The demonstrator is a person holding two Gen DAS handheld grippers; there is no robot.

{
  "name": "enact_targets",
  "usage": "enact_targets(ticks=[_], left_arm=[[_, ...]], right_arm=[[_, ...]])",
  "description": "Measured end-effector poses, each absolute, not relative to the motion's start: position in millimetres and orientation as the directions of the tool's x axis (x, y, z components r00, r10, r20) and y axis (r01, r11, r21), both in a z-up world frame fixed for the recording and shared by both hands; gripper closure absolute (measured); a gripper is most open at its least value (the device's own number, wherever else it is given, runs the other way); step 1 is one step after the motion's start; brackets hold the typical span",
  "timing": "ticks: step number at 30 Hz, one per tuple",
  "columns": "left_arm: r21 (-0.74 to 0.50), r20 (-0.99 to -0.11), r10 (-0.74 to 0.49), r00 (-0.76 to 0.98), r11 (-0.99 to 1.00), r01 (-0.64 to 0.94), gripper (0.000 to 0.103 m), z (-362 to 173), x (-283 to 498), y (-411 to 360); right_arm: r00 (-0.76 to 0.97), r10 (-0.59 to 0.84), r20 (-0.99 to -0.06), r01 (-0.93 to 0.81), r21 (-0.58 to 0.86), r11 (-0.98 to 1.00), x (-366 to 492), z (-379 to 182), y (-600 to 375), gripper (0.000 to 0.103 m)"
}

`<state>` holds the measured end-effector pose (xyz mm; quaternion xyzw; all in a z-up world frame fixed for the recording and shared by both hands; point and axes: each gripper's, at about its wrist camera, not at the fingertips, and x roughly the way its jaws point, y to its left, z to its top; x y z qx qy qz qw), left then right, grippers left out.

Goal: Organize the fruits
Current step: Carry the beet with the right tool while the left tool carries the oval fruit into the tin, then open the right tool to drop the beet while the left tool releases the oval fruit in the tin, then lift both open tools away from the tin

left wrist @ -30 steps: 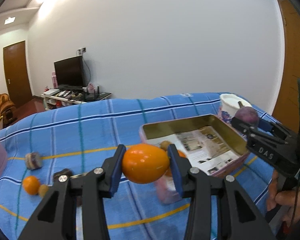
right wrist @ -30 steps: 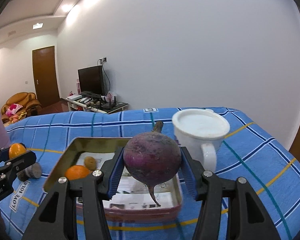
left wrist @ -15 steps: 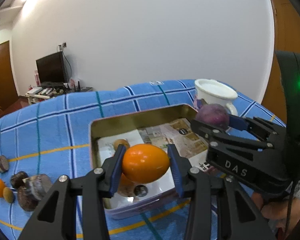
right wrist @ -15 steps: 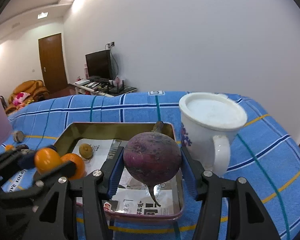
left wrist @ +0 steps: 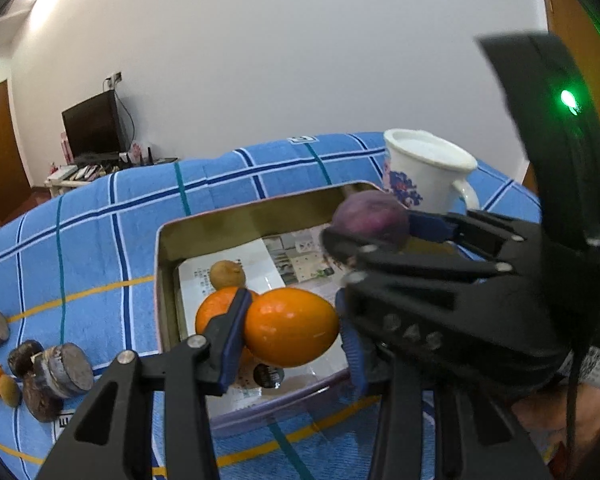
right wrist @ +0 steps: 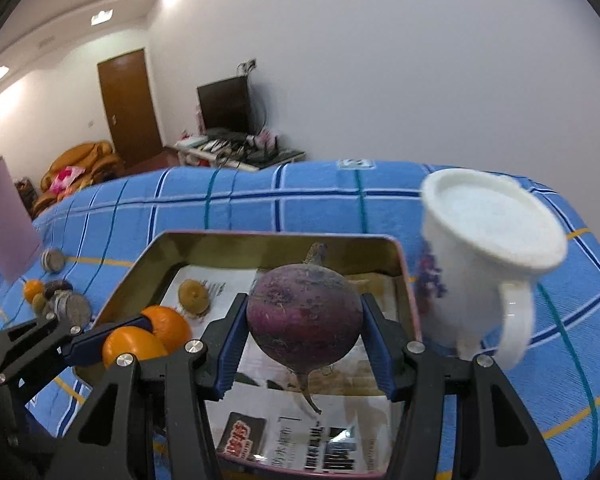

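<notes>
— Where can we pass inside the tin?
— Its printed middle lies bare; an orange and small brown fruit crowd our left, the mug stands just right.

Looks like I'm working in someone's living room: there's a TV on a cluttered low stand, an orange sofa by a wooden door, and a blue plaid tablecloth.
</notes>
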<state>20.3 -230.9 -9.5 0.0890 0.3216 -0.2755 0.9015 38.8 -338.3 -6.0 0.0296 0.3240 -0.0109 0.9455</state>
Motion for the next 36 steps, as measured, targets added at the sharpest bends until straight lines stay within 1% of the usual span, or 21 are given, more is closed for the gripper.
enact_targets(ticks=[4, 7, 10, 11, 12, 13, 14, 17, 20, 22, 24, 26, 28, 31, 34, 36], left_arm=[[0.017, -0.638, -0.408, 0.653, 0.840, 0.542, 0.056, -10.8, 19.8, -235.2], [0.035, -0.637, -0.397, 0.661, 0.842, 0.539, 0.055, -10.4, 18.6, -236.2], [0.027, -0.637, -0.391, 0.664, 0.850, 0.526, 0.050, -10.4, 20.8, -233.9], [0.029, -0.634, -0.385, 0.671, 0.855, 0.518, 0.044, -10.0, 20.9, -233.1], [0.037, -0.634, -0.368, 0.680, 0.864, 0.503, 0.026, -10.1, 21.3, -232.0], [0.039, -0.637, -0.354, 0.685, 0.873, 0.487, 0.015, -10.5, 22.6, -230.6], [0.033, -0.632, -0.351, 0.691, 0.879, 0.476, 0.000, -9.8, 22.9, -228.4], [0.002, -0.611, -0.369, 0.700, 0.884, 0.468, 0.000, -7.0, 22.0, -221.4], [0.006, -0.592, -0.360, 0.721, 0.893, 0.451, 0.000, -4.6, 18.9, -217.7], [-0.001, -0.568, -0.365, 0.737, 0.896, 0.443, 0.000, -1.4, 14.9, -212.6], [-0.003, -0.542, -0.365, 0.757, 0.902, 0.432, 0.000, 2.1, 11.8, -207.0], [-0.004, -0.515, -0.343, 0.786, 0.917, 0.398, 0.000, 6.5, 10.9, -197.2], [-0.012, -0.497, -0.316, 0.808, 0.934, 0.357, 0.000, 10.1, 12.3, -188.7], [-0.007, -0.469, -0.257, 0.845, 0.958, 0.287, 0.000, 14.2, 15.7, -173.0], [-0.020, -0.454, -0.237, 0.859, 0.966, 0.256, 0.000, 16.3, 17.2, -161.2], [-0.005, -0.445, -0.199, 0.873, 0.976, 0.220, 0.000, 15.6, 16.9, -154.3]], right_arm=[[0.761, 0.047, -0.647, 0.024, 0.101, 0.995, 46.2, -12.8, -339.6, 0.047], [0.759, 0.049, -0.649, 0.030, 0.110, 0.993, 45.9, -13.0, -340.3, 0.047], [0.763, 0.042, -0.645, 0.028, 0.098, 0.995, 46.0, -12.6, -336.9, 0.045], [0.766, 0.039, -0.642, 0.032, 0.099, 0.995, 44.5, -12.5, -337.1, 0.044], [0.768, 0.036, -0.639, 0.037, 0.102, 0.994, 43.8, -12.3, -338.0, 0.041], [0.771, 0.042, -0.636, 0.039, 0.112, 0.993, 43.4, -12.1, -339.6, 0.034], [0.774, 0.052, -0.631, 0.037, 0.128, 0.991, 42.2, -11.8, -341.8, 0.031], [0.794, 0.054, -0.606, 0.027, 0.124, 0.992, 37.6, -6.7, -339.1, 0.029], [0.820, -0.007, -0.573, 0.052, 0.063, 0.997, 30.9, 0.0, -334.0, 0.029], [0.843, -0.029, -0.538, 0.069, 0.056, 0.996, 25.1, 5.0, -334.6, 0.029], [0.871, -0.038, -0.490, 0.087, 0.077, 0.993, 17.9, 10.7, -338.2, 0.029], [0.893, -0.061, -0.447, 0.109, 0.082, 0.991, 12.1, 13.8, -341.2, 0.028], [0.905, -0.089, -0.417, 0.128, 0.067, 0.989, 8.2, 15.5, -342.1, 0.022], [0.919, -0.096, -0.381, 0.136, 0.080, 0.987, 4.7, 18.0, -344.5, 0.020], [0.919, -0.098, -0.382, 0.139, 0.081, 0.987, 4.3, 18.3, -345.8, 0.020], [0.919, -0.098, -0.382, 0.139, 0.081, 0.987, 3.6, 17.7, -346.9, 0.020]])
